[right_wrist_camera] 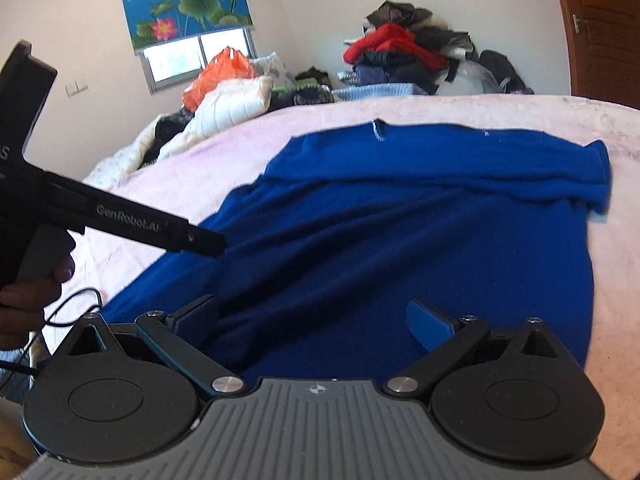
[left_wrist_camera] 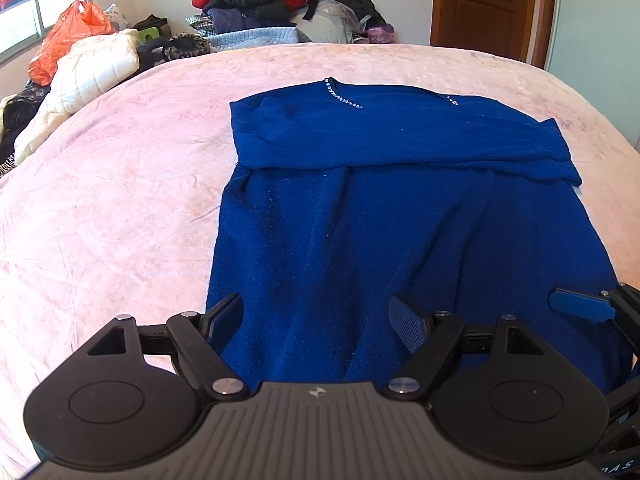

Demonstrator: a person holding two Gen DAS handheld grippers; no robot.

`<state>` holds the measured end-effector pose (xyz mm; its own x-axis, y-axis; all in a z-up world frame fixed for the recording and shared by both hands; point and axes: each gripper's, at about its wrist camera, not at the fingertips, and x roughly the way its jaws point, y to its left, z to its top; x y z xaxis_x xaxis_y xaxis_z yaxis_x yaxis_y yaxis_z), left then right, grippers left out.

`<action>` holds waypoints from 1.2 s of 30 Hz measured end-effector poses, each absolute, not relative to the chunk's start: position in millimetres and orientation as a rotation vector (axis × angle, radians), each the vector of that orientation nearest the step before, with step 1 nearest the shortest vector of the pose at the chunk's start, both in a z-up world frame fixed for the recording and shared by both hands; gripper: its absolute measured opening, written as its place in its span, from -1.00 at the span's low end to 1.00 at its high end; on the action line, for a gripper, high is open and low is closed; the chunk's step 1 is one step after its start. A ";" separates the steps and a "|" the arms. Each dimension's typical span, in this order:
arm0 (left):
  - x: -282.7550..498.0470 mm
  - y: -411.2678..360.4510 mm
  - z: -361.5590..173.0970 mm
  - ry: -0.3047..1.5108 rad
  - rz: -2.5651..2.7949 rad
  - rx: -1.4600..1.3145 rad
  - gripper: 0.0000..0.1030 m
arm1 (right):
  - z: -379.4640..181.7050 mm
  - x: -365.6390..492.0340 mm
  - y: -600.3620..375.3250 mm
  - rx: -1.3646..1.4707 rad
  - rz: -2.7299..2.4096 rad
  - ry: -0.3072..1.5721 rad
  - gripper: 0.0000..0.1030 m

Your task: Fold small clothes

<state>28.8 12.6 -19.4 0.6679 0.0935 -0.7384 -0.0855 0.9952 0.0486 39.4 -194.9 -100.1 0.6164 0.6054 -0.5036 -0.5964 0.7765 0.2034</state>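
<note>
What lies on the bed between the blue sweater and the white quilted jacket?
Only bare pink bedspread lies between the blue sweater and the white quilted jacket, seen in the left wrist view.

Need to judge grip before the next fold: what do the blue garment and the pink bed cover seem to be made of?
Blue garment: looks like soft, matte knit, with a fuzzy surface and loose drape. Pink bed cover: seems plush, fleece-like fabric, with a mottled nap and soft creases.
</note>
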 end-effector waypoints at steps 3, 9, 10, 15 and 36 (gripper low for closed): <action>27.9 12.3 -19.7 0.836 0.099 0.014 0.55 | -99.8 33.8 -190.5 -0.048 0.665 0.579 0.90; 24.7 10.6 -20.5 0.841 0.097 0.028 0.55 | -92.1 24.9 -213.6 -0.052 0.593 0.591 0.79; 23.5 10.8 -20.9 0.841 0.098 0.031 0.55 | -89.7 23.8 -220.5 -0.033 0.577 0.598 0.79; 18.9 12.9 -23.6 0.852 0.090 0.028 0.55 | -83.9 19.7 -245.6 0.007 0.512 0.612 0.83; -12.3 34.5 -30.9 0.885 0.104 0.033 0.55 | -83.6 -20.6 -303.4 0.244 0.477 0.806 0.86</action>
